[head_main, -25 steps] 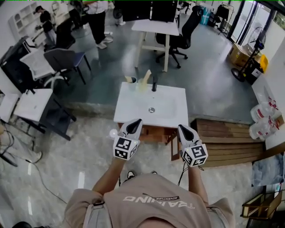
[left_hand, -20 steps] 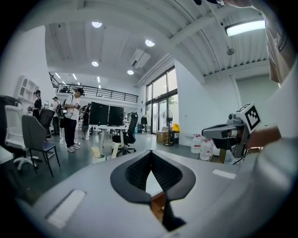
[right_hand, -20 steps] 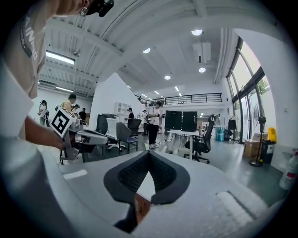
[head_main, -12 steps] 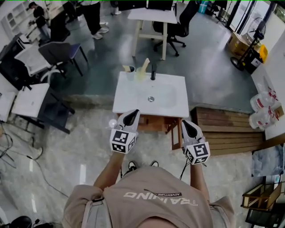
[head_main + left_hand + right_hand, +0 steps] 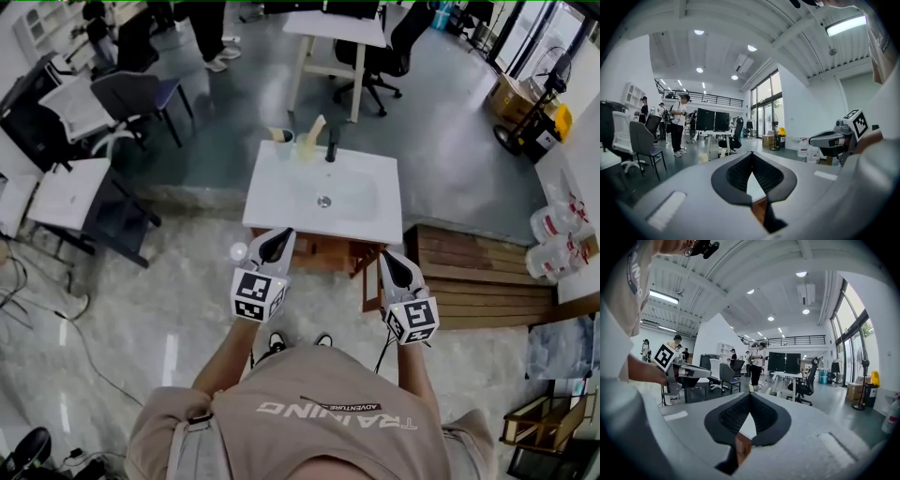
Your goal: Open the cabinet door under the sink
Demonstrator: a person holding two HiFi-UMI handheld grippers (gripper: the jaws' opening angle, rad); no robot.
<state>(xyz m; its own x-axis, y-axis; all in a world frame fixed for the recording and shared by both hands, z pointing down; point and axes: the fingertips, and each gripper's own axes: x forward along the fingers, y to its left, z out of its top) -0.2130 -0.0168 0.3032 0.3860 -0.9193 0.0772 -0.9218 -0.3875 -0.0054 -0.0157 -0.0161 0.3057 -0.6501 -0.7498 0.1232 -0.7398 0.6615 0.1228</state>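
A white sink top (image 5: pixel 281 208) sits on a wooden cabinet (image 5: pixel 319 255) straight ahead of me. At the cabinet's right front a wooden panel (image 5: pixel 369 283) juts toward me; I cannot tell whether it is the door. My left gripper (image 5: pixel 279 240) hovers by the cabinet's left front corner, its jaws shut and holding nothing (image 5: pixel 751 154). My right gripper (image 5: pixel 391 260) hangs just right of the jutting panel, also shut and holding nothing (image 5: pixel 750 394). A strip of brown wood (image 5: pixel 742 449) shows through the gap below its jaws.
A black faucet (image 5: pixel 331 150) and two cups (image 5: pixel 281 141) stand at the sink's back edge. A low wooden platform (image 5: pixel 478 281) lies right of the cabinet, with water jugs (image 5: pixel 551 234) beyond. White desks (image 5: pixel 66 195) and chairs stand to the left; people are at the back.
The head view has shifted slightly. Both grippers stay shut in front of the cabinet, having drifted only a little.
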